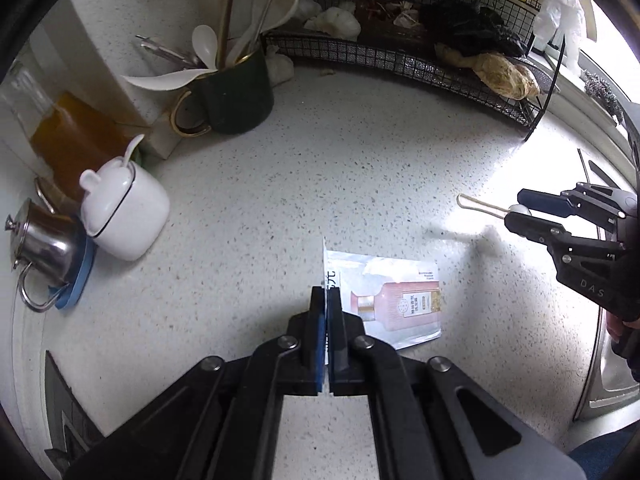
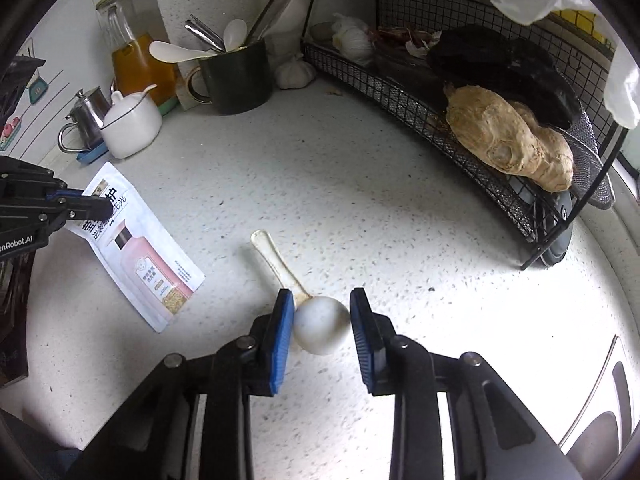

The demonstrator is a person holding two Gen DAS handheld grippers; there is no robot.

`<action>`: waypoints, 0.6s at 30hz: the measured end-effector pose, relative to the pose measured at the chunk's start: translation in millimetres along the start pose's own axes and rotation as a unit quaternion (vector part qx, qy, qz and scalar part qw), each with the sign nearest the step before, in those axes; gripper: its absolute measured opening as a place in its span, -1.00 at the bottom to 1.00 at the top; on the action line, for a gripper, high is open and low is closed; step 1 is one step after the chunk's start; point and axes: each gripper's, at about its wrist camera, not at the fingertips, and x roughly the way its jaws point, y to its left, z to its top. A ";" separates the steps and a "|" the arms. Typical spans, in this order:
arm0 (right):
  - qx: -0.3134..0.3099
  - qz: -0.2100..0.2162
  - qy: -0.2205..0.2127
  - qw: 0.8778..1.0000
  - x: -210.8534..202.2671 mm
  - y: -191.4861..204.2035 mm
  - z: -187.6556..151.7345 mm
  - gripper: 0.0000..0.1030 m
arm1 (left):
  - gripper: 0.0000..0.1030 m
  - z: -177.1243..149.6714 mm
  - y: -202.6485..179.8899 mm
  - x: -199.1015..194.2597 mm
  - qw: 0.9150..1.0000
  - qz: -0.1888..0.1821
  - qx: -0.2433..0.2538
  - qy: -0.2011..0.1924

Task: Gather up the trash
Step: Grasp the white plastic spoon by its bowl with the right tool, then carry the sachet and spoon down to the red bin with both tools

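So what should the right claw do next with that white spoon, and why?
Probably close a touch more, then lift. The right gripper straddles the spoon; one pad touches the bowl, but I can't tell if the other does. The left gripper is already clamped on the pouch, so the spoon is what's left to secure.

One white-and-pink printed pouch (image 2: 140, 252), one white plastic spoon (image 2: 316, 322) on the counter, one dark green mug (image 2: 236, 80), one white lidded jar (image 2: 132, 120), one small steel pot (image 2: 86, 118).
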 end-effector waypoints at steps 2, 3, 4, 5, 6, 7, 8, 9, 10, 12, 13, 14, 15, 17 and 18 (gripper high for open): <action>0.000 0.003 -0.011 1.000 -13.5 8.7 -4.4 -0.48 | -0.99 -14.2 -6.7 -13.7 1.000 0.006 -0.008 -0.006; 0.001 0.004 -0.014 1.000 -17.8 13.2 -5.3 -0.48 | -0.99 -19.9 -9.4 -20.7 1.000 0.009 -0.009 -0.009; 0.001 0.006 -0.018 1.000 -23.6 16.5 -7.8 -0.48 | -0.99 -26.8 -13.7 -29.6 1.000 0.014 -0.011 -0.012; 0.000 0.010 -0.023 1.000 -29.5 19.7 -10.7 -0.48 | -0.99 -33.8 -15.5 -36.0 1.000 0.018 -0.013 -0.014; -0.004 0.015 -0.027 1.000 -34.6 23.0 -14.1 -0.48 | -0.99 -41.1 -17.8 -42.7 0.999 0.024 -0.017 -0.016; -0.008 0.019 -0.030 0.999 -39.3 26.0 -17.3 -0.48 | -0.99 -44.9 -18.8 -44.7 0.999 0.028 -0.022 -0.016; -0.012 0.023 -0.032 0.999 -42.7 29.8 -21.3 -0.48 | -0.99 -51.7 -19.2 -49.0 0.999 0.033 -0.027 -0.016; -0.016 0.029 -0.032 0.999 -46.1 33.4 -25.8 -0.48 | -0.99 -58.5 -19.7 -53.2 0.999 0.038 -0.035 -0.015; -0.021 0.035 -0.034 0.999 -48.3 37.4 -29.7 -0.48 | -0.99 -67.7 -20.0 -56.5 0.998 0.043 -0.043 -0.015; -0.034 0.047 -0.034 0.998 -54.7 46.8 -38.7 -0.48 | -0.99 -84.6 -20.5 -63.5 0.997 0.052 -0.060 -0.013; -0.041 0.053 -0.033 0.997 -57.7 52.3 -42.9 -0.48 | -0.99 -92.6 -20.5 -65.7 0.996 0.057 -0.068 -0.012; -0.049 0.059 -0.032 0.997 -58.2 57.8 -45.4 -0.48 | -0.99 -99.6 -20.8 -67.6 0.995 0.061 -0.076 -0.011; -0.058 0.064 -0.031 0.996 -60.8 62.6 -49.7 -0.48 | -0.99 -107.3 -22.1 -70.4 0.994 0.062 -0.085 -0.010; -0.078 0.068 -0.026 0.994 -65.7 73.3 -57.8 -0.48 | -0.99 -124.3 -24.9 -77.2 0.993 0.065 -0.099 -0.011; -0.085 0.069 -0.027 0.994 -69.3 77.3 -61.4 -0.48 | -0.99 -131.2 -26.5 -79.7 0.992 0.066 -0.105 -0.011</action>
